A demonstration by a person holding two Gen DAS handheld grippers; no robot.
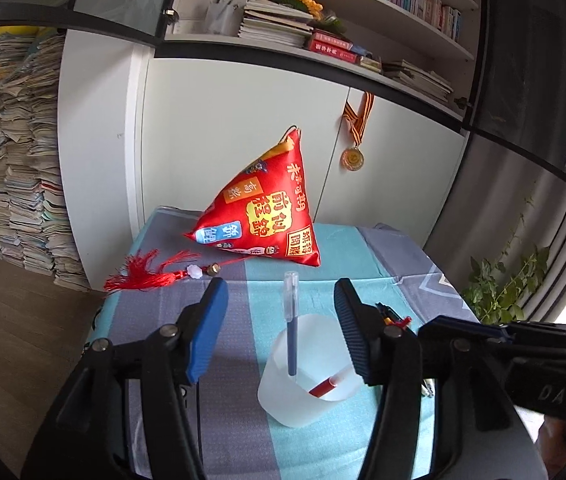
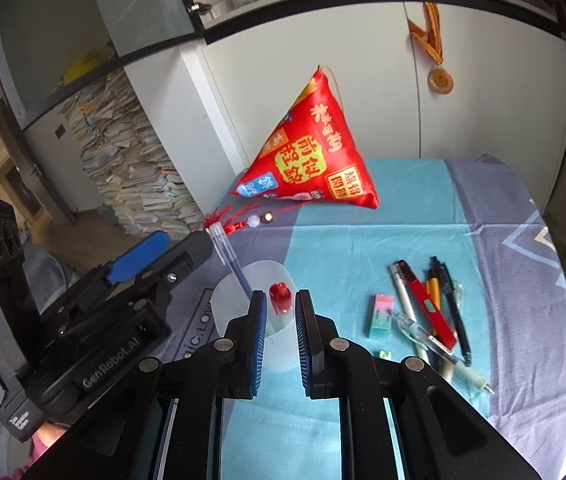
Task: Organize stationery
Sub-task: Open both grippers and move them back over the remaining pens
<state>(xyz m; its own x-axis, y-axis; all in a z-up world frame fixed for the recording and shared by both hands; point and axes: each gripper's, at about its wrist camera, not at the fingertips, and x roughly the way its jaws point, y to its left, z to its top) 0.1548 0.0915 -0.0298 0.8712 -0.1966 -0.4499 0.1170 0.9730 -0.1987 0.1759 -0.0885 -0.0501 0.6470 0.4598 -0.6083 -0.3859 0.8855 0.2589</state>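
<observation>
A translucent white cup [image 1: 310, 376] is standing near the tabletop's [image 2: 363, 240] front edge, holding 2 pens: a blue pen [image 1: 291, 320] leaning upright and a red pen [image 1: 325, 387] slanting across the rim. The left gripper [image 1: 281, 320] is spreading wide around the cup, gripping nothing. The right gripper [image 2: 280, 310] is hovering above the red pen's top, jaws slightly parted, empty. Loose pens [image 2: 435, 308] and an eraser [image 2: 381, 315] are lying toward the right edge; a red pouch [image 2: 311, 152] is sitting at the back edge.

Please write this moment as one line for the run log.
left gripper: open around cup | right gripper: open over cup | in cup: blue pen, red pen | other pens, eraser: on table
</observation>
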